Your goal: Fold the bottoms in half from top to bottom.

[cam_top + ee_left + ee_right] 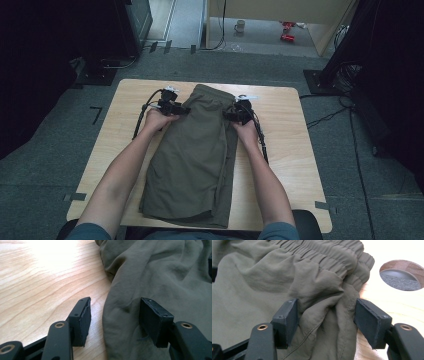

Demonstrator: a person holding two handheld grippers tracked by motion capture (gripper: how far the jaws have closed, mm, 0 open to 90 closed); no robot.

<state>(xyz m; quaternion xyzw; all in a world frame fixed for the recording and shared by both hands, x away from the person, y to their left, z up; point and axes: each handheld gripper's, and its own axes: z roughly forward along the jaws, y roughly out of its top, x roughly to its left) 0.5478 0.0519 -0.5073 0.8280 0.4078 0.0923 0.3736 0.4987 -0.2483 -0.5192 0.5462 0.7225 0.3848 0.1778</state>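
High view: olive-green fabric shorts [192, 155] lie flat down the middle of the light wooden table [285, 150], waistband at the far end, hems toward the bottom of the frame. Left gripper [181, 108] sits at the shorts' left edge near the waistband, upper centre-left of frame. Right gripper [229, 115] sits at the shorts' right edge, upper centre-right. Both bare forearms come up from the bottom. Jaw gap too small to judge here.

Left gripper view: black jaws spread apart, partly open. Left pad over bare table [37, 290]; right pad resting on the shorts [155, 272]. The shorts' edge runs up between the jaws at lower centre. The pads aren't squeezing the cloth.

Right gripper view: jaws spread partly open, with a bunched fold of the shorts [287, 275] between them at lower centre. Left pad touches the cloth; right pad just beside the fold, contact unclear. No firm pinch seen. Gathered elastic waistband [332, 257] runs across the top. Round hole in the table [402, 275] at upper right.
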